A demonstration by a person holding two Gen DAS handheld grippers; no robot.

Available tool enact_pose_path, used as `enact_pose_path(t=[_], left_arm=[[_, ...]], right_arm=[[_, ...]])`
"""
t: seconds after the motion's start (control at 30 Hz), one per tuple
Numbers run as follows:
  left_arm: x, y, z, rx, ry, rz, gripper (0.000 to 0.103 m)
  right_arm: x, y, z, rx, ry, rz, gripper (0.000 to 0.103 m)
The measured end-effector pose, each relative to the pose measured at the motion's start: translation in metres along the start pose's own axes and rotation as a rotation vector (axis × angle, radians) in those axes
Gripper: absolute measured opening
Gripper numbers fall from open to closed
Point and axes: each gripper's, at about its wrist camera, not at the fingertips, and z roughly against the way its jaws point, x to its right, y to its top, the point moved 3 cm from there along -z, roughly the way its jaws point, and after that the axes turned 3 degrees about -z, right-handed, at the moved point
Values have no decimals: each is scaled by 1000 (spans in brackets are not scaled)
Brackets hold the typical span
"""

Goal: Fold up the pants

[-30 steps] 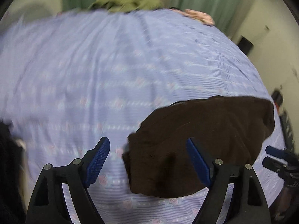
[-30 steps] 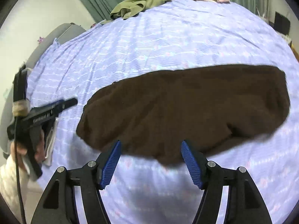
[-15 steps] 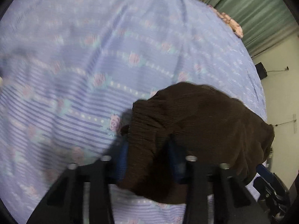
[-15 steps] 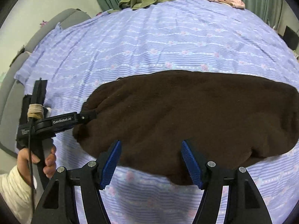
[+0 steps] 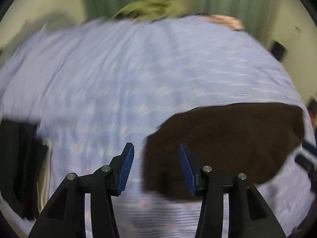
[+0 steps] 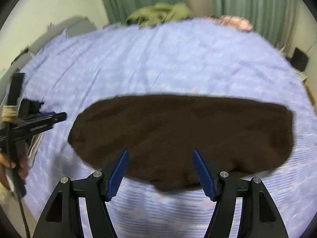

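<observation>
The dark brown pants (image 6: 184, 132) lie folded in a long flat band on the lilac striped bedsheet (image 6: 168, 59). They also show in the left wrist view (image 5: 227, 138), at the lower right. My right gripper (image 6: 160, 168) is open and empty, just above the pants' near edge. My left gripper (image 5: 156, 164) is open and empty, its fingers astride the pants' left end, held off the cloth. The left gripper also shows at the far left of the right wrist view (image 6: 59, 117), apart from the pants.
A green garment (image 6: 160, 13) and a pink patterned cloth (image 6: 235, 21) lie at the bed's far edge before green curtains. A dark object (image 5: 17, 164) sits at the bed's left edge. A grey headboard (image 6: 59, 31) stands at the left.
My left gripper, which was closed on the pants' left end half a second ago, has opened and pulled back. The right gripper stayed open and rose slightly.
</observation>
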Motion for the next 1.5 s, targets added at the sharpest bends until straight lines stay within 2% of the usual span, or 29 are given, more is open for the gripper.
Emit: enact_pose_path(t=[0.1, 0.17, 0.23, 0.33, 0.43, 0.5, 0.6, 0.83, 0.9, 0.97, 1.07, 1.13, 1.2, 1.3, 1.37, 1.5], left_arm=[[49, 23, 11, 42, -101, -82, 51], [87, 32, 12, 63, -188, -130, 58], [120, 41, 4, 81, -226, -197, 58], [178, 42, -13, 64, -268, -296, 58], [219, 37, -29, 42, -297, -353, 58], [237, 34, -42, 17, -302, -370, 58], [250, 32, -58, -35, -341, -344, 58], [254, 31, -82, -84, -344, -314, 58], [254, 30, -87, -99, -340, -310, 58], [255, 28, -88, -100, -337, -309, 57], [255, 25, -90, -92, -334, -300, 57], [257, 23, -96, -101, -323, -295, 58], [258, 20, -103, -121, -314, -284, 58], [260, 14, -113, -154, -310, -286, 58], [262, 12, -114, -150, -303, -311, 58], [263, 8, -114, -150, -297, -341, 58]], right_arm=[[43, 1, 29, 81, -79, -65, 69], [85, 2, 43, 121, -148, -129, 72], [125, 4, 51, 158, -207, -184, 73], [188, 9, 45, 149, -251, -243, 72], [234, 15, 27, 125, -265, -281, 69], [255, 16, 12, 91, -264, -323, 56], [285, 7, -7, 42, -157, -473, 54], [299, -27, -52, -44, 16, -698, 54], [301, -28, -55, -38, 17, -724, 35], [296, -21, -44, -8, -27, -701, 31], [280, 7, -14, 108, -112, -548, 28], [277, 28, -5, 172, -127, -468, 28], [288, 39, -25, 115, -134, -476, 28], [309, 24, -66, -26, -144, -530, 28], [317, 12, -75, -54, -151, -547, 28], [318, 0, -63, -60, -179, -589, 31]])
